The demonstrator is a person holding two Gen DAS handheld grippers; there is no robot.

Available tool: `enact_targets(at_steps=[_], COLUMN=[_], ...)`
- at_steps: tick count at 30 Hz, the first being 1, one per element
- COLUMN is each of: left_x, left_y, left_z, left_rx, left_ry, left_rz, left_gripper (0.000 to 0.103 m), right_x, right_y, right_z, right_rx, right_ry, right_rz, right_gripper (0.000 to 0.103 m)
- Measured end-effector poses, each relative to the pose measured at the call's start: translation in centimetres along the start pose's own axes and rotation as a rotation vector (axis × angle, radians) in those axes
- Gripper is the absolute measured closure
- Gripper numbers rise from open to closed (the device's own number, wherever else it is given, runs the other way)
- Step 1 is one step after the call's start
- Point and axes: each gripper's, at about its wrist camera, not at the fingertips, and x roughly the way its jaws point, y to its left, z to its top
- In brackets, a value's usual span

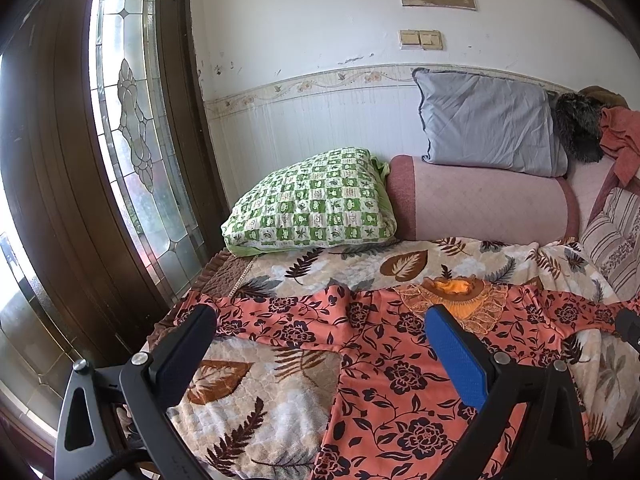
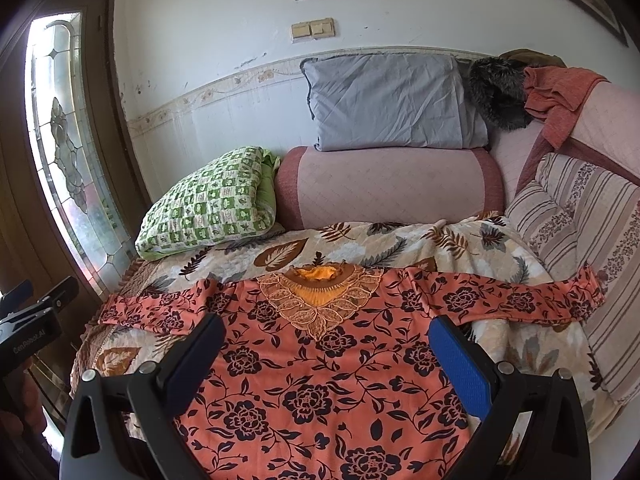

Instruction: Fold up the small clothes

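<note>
Left wrist view: left gripper (image 1: 320,336) spread wide, nothing between its fingers, above the left half of one orange floral top (image 1: 400,380). Top lies flat and unfolded on a leaf-print bedspread (image 1: 248,412), neck with lace collar (image 1: 460,300) pointing toward the wall. Its hem is cut off by the lower frame edge; its right sleeve runs out of frame. A dark corner at the right edge is probably the other gripper, hard to make out.

Right wrist view: right gripper (image 2: 326,340) equally wide apart, empty, over the top's (image 2: 320,380) middle. Both sleeves visible, stretched out sideways. Left gripper's (image 2: 36,308) body shows at the left edge; its fingers are cut off.

Count: one top, two grippers, one green checked pillow (image 2: 208,204), one grey pillow (image 2: 392,104), one pink bolster (image 2: 388,180). Dark furry item (image 2: 496,96) beside the grey pillow is unidentifiable.
</note>
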Motion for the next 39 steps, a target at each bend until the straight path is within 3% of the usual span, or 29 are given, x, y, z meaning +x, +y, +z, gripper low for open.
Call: enact_targets(at_steps=[16,34,36,39], left_x=[0.9,5.1,6.8,11.2], left_y=[-1.1,-7.5,-8.5,-10.3], left_z=[-0.2,0.4,-0.1,-2.4], left_rx=[0.023,0.108,0.108,0.094], left_ry=[0.015,0.053,0.106,0.297], left_rz=[-0.004,-0.044,-0.095,-0.214], left_gripper=[0.000,0.000,0.000,0.000], right_x=[0.9,4.5,5.4,7.2], right_y=[-0.8,-8.3,-11.4,-18.5], right_z=[-0.5,-0.6,-1.0,-2.5], right_rx=[0.012,0.110,0.149,0.261], right_ry=[0.020,0.049,0.046,0.052], right_rz=[-0.011,-0.080,-0.080,-0.136], right_gripper=[0.000,0.000,0.000,0.000])
